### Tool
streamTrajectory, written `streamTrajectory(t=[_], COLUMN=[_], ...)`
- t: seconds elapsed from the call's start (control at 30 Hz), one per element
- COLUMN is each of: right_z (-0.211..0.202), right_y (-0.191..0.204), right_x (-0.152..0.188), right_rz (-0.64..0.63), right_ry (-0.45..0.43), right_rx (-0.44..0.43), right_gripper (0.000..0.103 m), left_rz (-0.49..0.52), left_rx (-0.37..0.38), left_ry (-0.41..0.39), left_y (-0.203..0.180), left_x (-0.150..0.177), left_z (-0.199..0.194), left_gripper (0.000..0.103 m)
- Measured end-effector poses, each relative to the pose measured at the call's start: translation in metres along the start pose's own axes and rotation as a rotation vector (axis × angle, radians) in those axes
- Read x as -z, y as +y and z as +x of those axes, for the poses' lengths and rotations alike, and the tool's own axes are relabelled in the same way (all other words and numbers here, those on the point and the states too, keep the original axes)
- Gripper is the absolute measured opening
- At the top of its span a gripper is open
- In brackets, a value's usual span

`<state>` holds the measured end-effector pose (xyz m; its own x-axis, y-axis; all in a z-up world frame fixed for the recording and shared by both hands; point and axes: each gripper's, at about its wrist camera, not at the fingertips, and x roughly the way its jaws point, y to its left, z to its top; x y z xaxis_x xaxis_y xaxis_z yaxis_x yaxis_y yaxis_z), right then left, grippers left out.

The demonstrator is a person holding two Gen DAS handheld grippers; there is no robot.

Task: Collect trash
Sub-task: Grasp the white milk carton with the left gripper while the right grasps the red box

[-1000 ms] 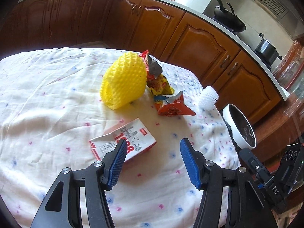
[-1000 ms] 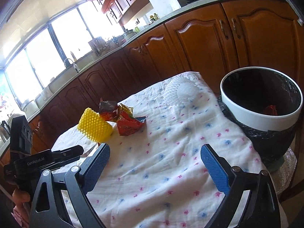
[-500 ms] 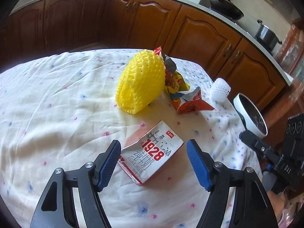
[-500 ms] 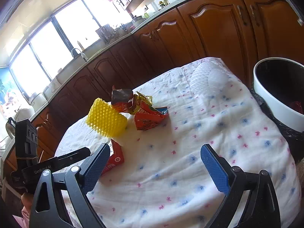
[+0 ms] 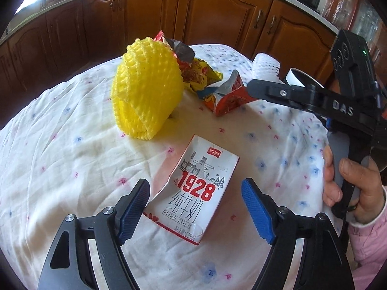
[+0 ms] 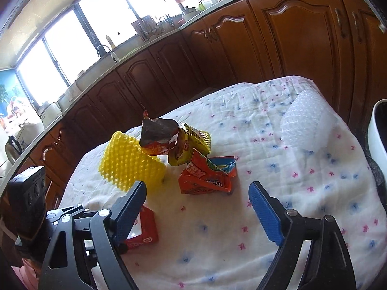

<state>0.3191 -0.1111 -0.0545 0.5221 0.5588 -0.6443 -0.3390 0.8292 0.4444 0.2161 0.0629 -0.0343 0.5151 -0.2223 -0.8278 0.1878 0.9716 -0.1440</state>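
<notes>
Left wrist view first: the left claw [image 5: 196, 207] is spread wide with nothing in its grip, its two blue pads flanking the flattened milk carton [image 5: 193, 191], one pad at nine o'clock of the carton, the other at three o'clock, neither touching it. That carton lies flat on the white flowered cloth covering the desk [image 5: 60, 169], printed face up. At eleven o'clock from the carton sits the yellow foam net [image 5: 145, 91], and at one o'clock the crumpled snack wrappers [image 5: 217, 91], right beside the net. Farther out at one o'clock, a white foam net [image 5: 266, 65] rests near the desk's far edge, with the white rim of the trash bin [image 5: 293, 78] just beyond it. At three o'clock the right hand [image 5: 350, 191] clutches the handle of the other tool.

Over to the right wrist view: the right claw [image 6: 198, 207] also gapes wide, holding nothing, hovering above the cloth. Snack wrappers [image 6: 203, 171] lie at twelve o'clock just ahead of its tips, the yellow net [image 6: 128, 166] at ten o'clock, the carton [image 6: 145, 229] at nine o'clock behind the left pad, and the bin rim [image 6: 377, 135] at three o'clock.
</notes>
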Motion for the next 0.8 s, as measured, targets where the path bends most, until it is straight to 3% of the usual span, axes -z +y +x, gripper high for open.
streamTrajectory(t=[0.07,0.13,0.2,0.3,0.53,0.63,0.67,0.7,0.8], right_z=[0.010,0.017,0.020,0.012,-0.014,-0.017,-0.017,-0.015,-0.004], right_y=[-0.003,-0.005,-0.005,-0.007,-0.006,-0.006,-0.005,-0.004,0.006], right_x=[0.000,0.000,0.002,0.005,0.007,0.006,0.005,0.002,-0.007], right_rz=[0.002,0.000,-0.009,-0.014,-0.034,-0.022,-0.017,-0.020,-0.058], right_ry=[0.020,0.038,0.044,0.033,-0.009,-0.012,-0.016,-0.025,-0.027], right_rx=[0.012,0.024,0.043,0.039,0.037,0.031,0.017,0.016,0.039], right_gripper=[0.070,0.046,0.010,0.001,0.001,0.028,0.055,0.072,0.074], left_rz=[0.003,-0.002,-0.016,-0.033,-0.107,-0.151,-0.163,-0.174,-0.202], left_rx=[-0.013,-0.023,-0.019,-0.011,0.007,0.019,0.021,0.021,0.026], left_ry=[0.007,0.009,0.002,-0.018,-0.070,-0.101,-0.109,-0.115,-0.119], left_y=[-0.002,-0.002,-0.001,-0.005,-0.006,-0.003,-0.001,0.000,0.005], left_x=[0.003,0.006,0.007,0.008,0.012,0.014,0.015,0.016,0.018], left_z=[0.005,0.009,0.009,0.006,-0.010,-0.021,-0.024,-0.026,-0.030], left_gripper=[0.075,0.057,0.054,0.052,0.051,0.050,0.050,0.050,0.050])
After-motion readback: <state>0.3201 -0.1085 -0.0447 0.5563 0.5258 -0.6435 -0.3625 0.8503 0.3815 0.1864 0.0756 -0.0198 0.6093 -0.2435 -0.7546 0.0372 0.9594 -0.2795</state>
